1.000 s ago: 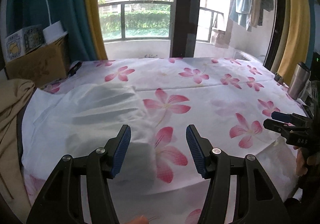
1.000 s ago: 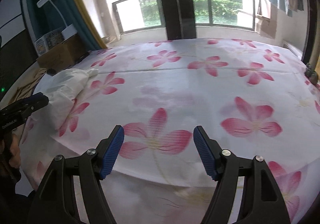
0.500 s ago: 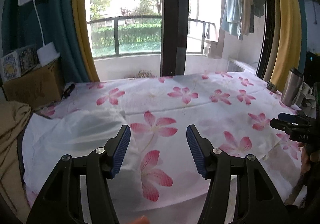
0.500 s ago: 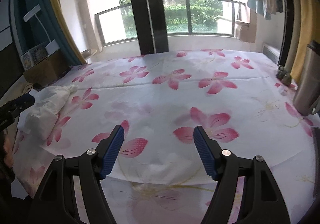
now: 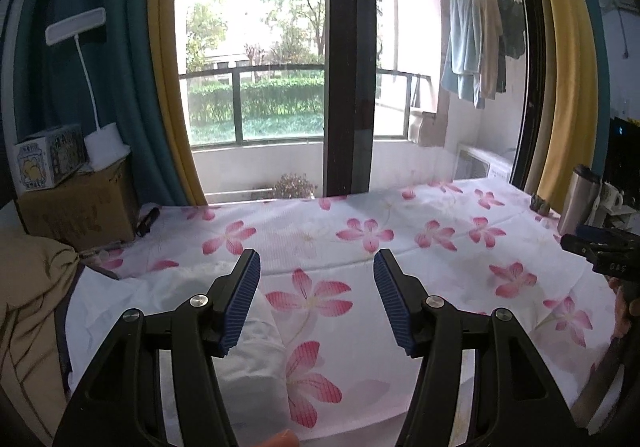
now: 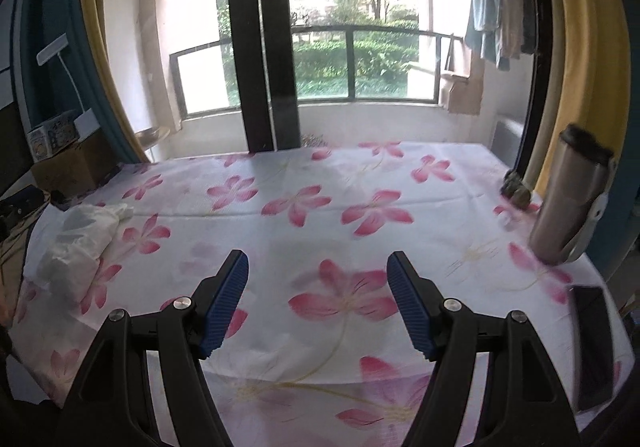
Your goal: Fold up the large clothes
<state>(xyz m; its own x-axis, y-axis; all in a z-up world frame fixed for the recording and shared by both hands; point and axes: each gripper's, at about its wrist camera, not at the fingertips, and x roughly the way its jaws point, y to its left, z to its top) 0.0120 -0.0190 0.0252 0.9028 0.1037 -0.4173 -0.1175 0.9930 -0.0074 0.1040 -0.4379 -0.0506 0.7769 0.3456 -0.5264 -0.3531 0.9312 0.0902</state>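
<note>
1. Left gripper [image 5: 316, 303]: jaws wide, empty.
2. Right gripper [image 6: 318, 305]: jaws wide, empty.
3. White garment [image 6: 78, 243] lies bundled near the table [image 6: 440, 215] left edge.
4. Step, as judged: folding apparently complete, or another garment awaited.
5. Next move: fetch further clothing.

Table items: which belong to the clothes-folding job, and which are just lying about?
Job:
- white folded garment
- left gripper, open, empty
- right gripper, open, empty

Lying about:
- steel tumbler
- black phone
- cardboard box
- tan cloth
- floral tablecloth
</note>
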